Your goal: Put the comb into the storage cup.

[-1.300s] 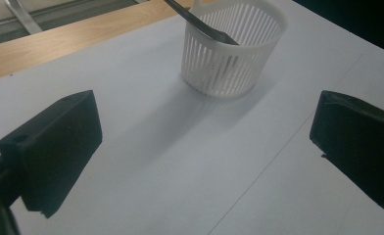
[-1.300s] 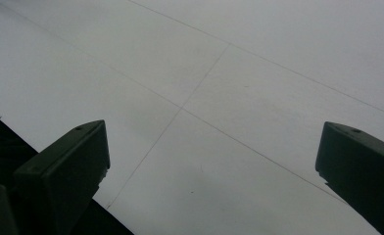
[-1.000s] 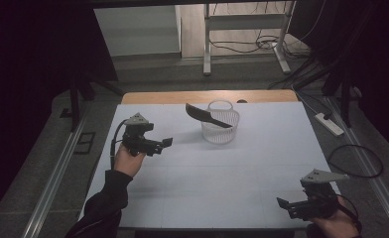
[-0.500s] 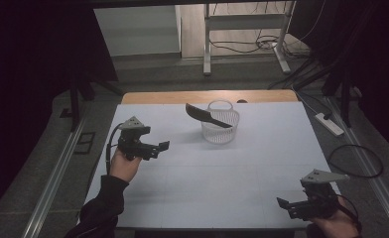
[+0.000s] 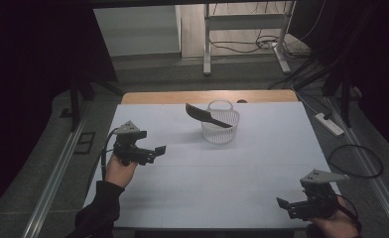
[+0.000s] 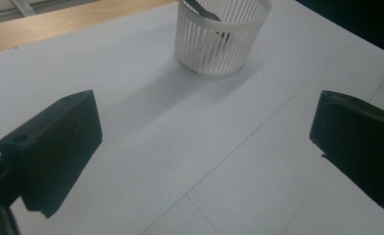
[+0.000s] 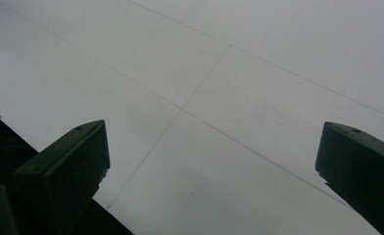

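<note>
— Progress first: how far along is this looking?

— Judging by the layout, the placing part is looking done. The basket (image 5: 220, 121) is standing upright toward the far side of the tabletop (image 5: 262, 163), and the spatula (image 5: 206, 116) is resting in it, tilted, with its broad dark end sticking out over the rim on the basket's left.

— Are the tongs touching any of that?

— No. The left tongs (image 5: 153, 151) are hovering well apart from the basket, off to its near left, with jaws spread wide and nothing between them. In the left gripper view they are pointing at the basket (image 6: 223, 36) across bare tabletop, and the spatula's handle (image 6: 203, 10) is showing inside it.

— And the other pair?

— The right tongs (image 5: 288, 207) are also gaping and carrying nothing, sitting farther from the basket than the left ones, down at the near right corner by the tabletop's edge.

— So what is left?

— Little, I would say; perhaps only pulling the hands clear, unless the spatula is meant to come out again. That I cannot tell.

— Give me the count.

— One basket, one spatula, two tongs, one tabletop. Nothing else is lying on the white surface.
</note>
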A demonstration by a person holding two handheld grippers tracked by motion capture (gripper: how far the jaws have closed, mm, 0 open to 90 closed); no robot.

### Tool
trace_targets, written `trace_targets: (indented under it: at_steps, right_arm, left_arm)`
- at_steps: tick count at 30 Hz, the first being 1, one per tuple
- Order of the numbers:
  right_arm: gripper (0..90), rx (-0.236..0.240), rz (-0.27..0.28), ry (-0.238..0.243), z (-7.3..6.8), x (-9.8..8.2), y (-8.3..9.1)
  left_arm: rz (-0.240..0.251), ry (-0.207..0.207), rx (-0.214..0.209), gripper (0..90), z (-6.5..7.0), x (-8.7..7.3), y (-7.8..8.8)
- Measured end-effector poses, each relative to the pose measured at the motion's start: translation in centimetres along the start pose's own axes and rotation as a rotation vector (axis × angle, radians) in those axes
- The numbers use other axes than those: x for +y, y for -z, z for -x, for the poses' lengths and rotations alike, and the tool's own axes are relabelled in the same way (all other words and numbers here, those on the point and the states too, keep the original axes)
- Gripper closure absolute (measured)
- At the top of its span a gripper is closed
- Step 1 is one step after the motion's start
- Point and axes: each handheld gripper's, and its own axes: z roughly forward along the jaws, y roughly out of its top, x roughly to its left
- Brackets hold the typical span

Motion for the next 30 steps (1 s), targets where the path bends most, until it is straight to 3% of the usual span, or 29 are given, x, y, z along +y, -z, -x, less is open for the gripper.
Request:
trace_targets:
  at_steps: [30]
  right_arm:
    - [0.1, -0.002, -0.003, 0.003, -0.1, 0.0, 0.0]
  left_arm:
    - [0.018, 0.032, 0.017, 0.0, 0.8, -2.6, 3.5]
